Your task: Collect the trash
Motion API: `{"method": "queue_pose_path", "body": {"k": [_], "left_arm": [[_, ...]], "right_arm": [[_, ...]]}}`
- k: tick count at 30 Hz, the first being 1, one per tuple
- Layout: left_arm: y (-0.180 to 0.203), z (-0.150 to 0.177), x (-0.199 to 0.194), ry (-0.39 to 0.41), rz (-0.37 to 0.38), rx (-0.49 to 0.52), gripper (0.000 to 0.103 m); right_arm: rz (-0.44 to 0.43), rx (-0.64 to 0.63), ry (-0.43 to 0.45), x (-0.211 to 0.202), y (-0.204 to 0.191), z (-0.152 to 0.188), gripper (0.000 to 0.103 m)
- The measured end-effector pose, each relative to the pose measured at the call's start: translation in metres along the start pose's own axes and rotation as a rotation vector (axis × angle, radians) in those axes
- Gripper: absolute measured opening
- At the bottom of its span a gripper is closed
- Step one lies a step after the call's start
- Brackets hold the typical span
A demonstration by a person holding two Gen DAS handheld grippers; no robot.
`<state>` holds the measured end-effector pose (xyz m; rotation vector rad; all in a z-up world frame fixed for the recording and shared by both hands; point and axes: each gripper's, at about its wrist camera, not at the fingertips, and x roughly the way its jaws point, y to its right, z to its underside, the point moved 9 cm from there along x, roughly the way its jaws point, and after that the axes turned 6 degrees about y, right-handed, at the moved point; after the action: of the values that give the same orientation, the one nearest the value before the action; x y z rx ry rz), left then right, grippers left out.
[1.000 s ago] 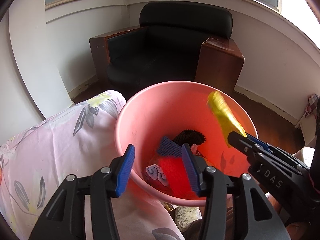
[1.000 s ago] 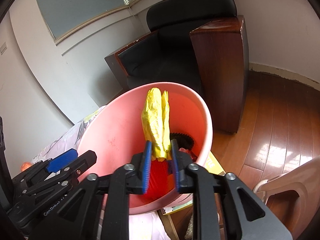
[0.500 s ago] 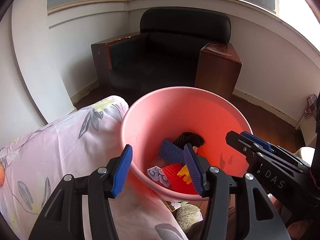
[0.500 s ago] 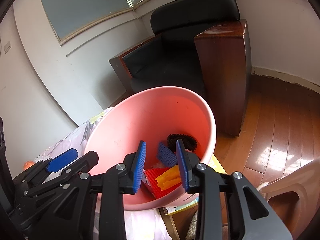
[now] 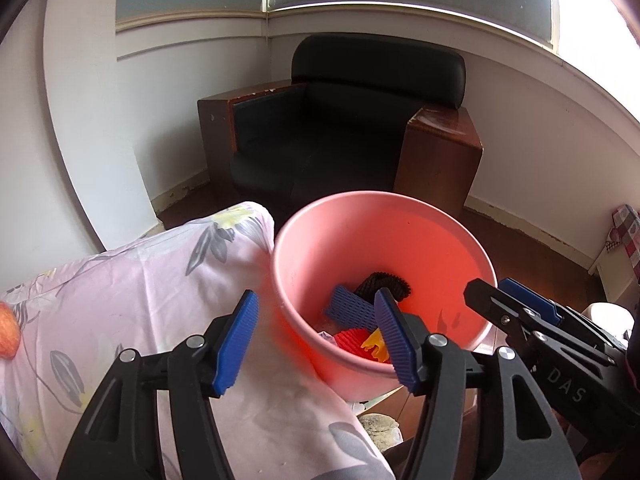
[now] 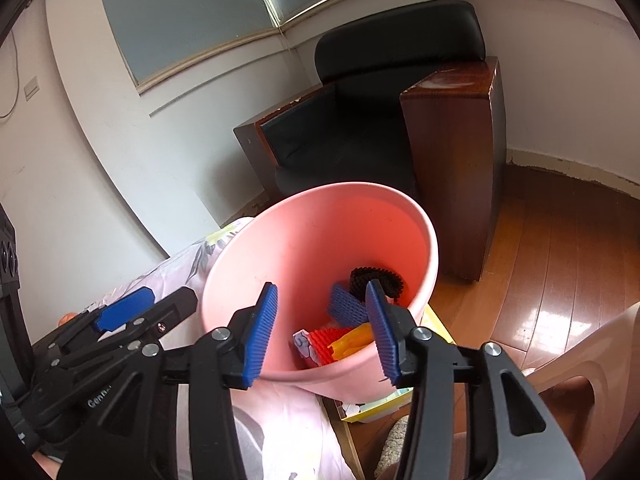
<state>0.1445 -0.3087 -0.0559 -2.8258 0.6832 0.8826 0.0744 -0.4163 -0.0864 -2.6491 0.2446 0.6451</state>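
Yellow wrapper (image 6: 349, 345) has been dropped into the pink bucket (image 6: 428, 256). Right gripper (image 6: 322, 334) and left gripper (image 5: 316, 338) fingers are seen opening, nothing grasped.

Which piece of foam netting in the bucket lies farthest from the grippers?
The black netting, curled against the far wall of the bucket. The blue, red and yellow pieces all lie nearer.

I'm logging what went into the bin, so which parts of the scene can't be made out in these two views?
- Pink bin: its base is hidden in both views by its own near wall and the gripper fingers.
- Yellow piece: partly behind the right gripper, whose jaws are opening with nothing between them.
- Pale printed scrap: too small to identify.
- Orange object: cut off by the left wrist view's edge.
- Left gripper: opening, empty.
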Motion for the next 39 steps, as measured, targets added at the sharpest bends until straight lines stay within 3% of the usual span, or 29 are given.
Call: {"method": "queue_pose_path", "body": {"k": [12, 39], "left_arm": [[-0.019, -0.001, -0.039, 0.058, 0.003, -0.024, 0.062], [-0.05, 0.018, -0.097, 0.093, -0.003, -0.08, 0.062]], "right_arm": [[-0.003, -0.07, 0.027, -0.03, -0.026, 0.009, 0.047], [0.009, -0.141, 0.027, -0.065, -0.067, 0.029, 0.05]]}}
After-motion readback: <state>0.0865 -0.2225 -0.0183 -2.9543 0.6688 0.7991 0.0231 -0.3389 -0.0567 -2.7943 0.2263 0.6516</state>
